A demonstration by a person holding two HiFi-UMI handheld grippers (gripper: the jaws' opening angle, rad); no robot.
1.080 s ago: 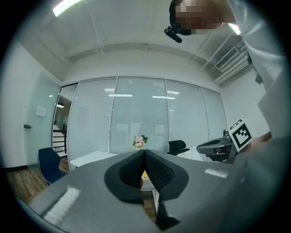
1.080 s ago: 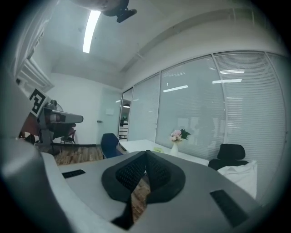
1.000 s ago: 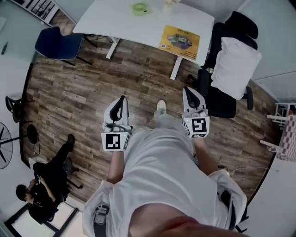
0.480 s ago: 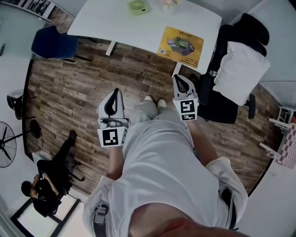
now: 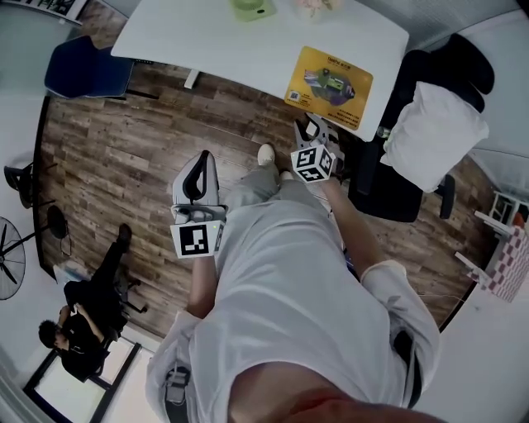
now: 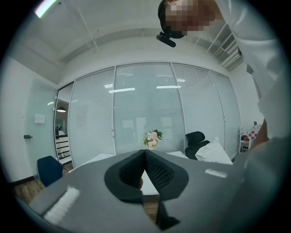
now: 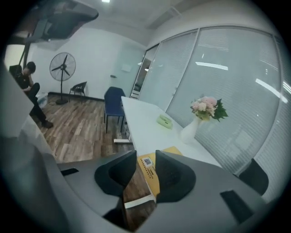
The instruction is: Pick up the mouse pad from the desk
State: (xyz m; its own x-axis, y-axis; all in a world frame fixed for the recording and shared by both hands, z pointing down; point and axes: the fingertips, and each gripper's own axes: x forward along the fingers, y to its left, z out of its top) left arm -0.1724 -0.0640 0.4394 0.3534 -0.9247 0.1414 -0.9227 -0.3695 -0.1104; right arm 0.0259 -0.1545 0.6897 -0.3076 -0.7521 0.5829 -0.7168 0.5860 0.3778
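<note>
Tilting the right gripper (image 5: 312, 129) down toward the one yellow rectangular mouse pad (image 5: 329, 81), lying flat at the near edge of the white bench (image 5: 223, 41) at one o'clock in the head view, and spreading its dark fingers (image 7: 175, 175) with the pad's edge framed between them but unpinched, likely to slip over that edge. Holding the left gripper (image 5: 202, 161) back at nine o'clock of the right, fingers (image 6: 157, 170) clenched on nothing, seemingly the spare of two. Sharing the bench: one small green object (image 5: 252, 10) and one white vase of pink flowers (image 7: 190, 129), at ten and twelve o'clock of the pad.
</note>
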